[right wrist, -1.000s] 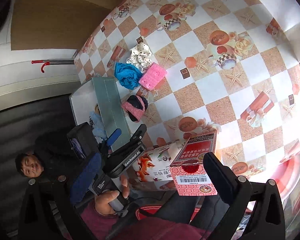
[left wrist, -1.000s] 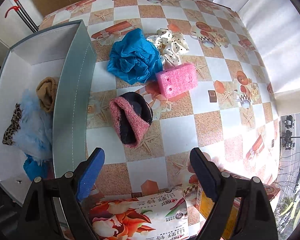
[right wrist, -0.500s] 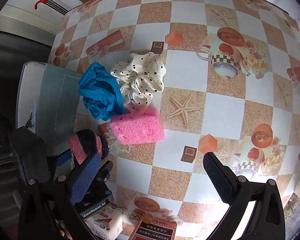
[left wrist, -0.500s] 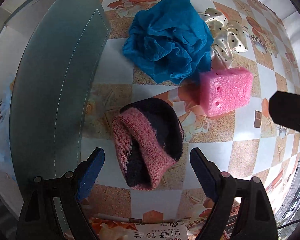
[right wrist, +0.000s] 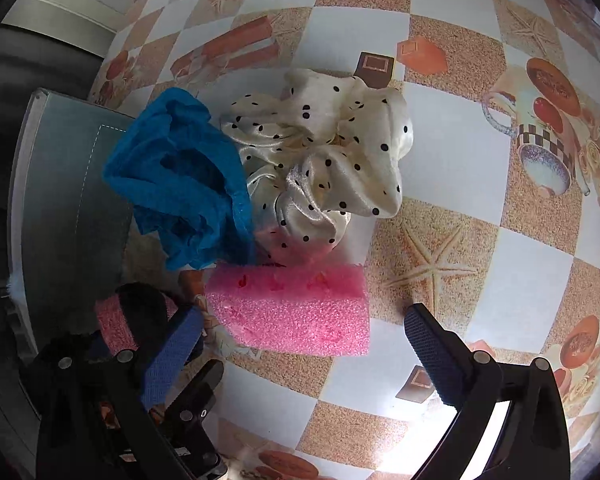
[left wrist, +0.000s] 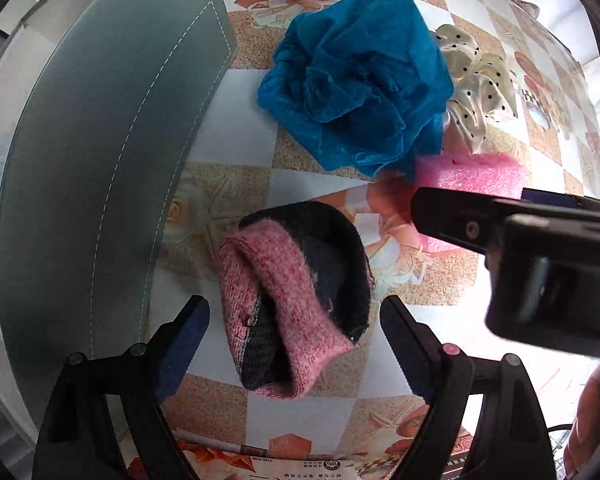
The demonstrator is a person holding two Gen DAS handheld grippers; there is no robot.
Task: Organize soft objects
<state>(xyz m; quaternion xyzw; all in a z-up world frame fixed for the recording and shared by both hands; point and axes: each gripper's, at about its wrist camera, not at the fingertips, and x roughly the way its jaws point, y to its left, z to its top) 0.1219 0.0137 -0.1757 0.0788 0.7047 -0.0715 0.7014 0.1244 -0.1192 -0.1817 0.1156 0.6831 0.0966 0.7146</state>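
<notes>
Left gripper [left wrist: 294, 344] points down at the table [left wrist: 312, 208]; its two fingers stand wide, released, one on each side of the pink and dark knit sock [left wrist: 296, 300], which lies rolled on the tablecloth between them; neither blue pad is seen pressing on the knit.

Right gripper [right wrist: 300, 344] hangs over the pink sponge [right wrist: 296, 312]; its jaws are closing; the sponge lies between the fingers, nearer the pad at 8 o'clock, with clear tablecloth between it and the pad at 4 o'clock; no grip is made yet. In the left wrist view the right tool enters from 3 o'clock and covers part of the sponge [left wrist: 476, 176].

Soft items on the table, left wrist view: blue crumpled cloth [left wrist: 360, 84] at 12 o'clock, touching the sponge at its lower edge; white dotted scrunchie [left wrist: 480, 88] at 1 o'clock, just beside the cloth and partly behind it. In the right wrist view the scrunchie [right wrist: 324, 160] sits near centre, the blue cloth [right wrist: 180, 184] at 9 o'clock against it, the sponge touching both from below; the sock [right wrist: 140, 316] shows at 8 o'clock, partly hidden by the left tool.

Grey bin [left wrist: 100, 168] stands at 9 o'clock in the left view, its wall beside the sock; contents barely visible. A printed packet [left wrist: 300, 464] lies at 6 o'clock, mostly cut off.
</notes>
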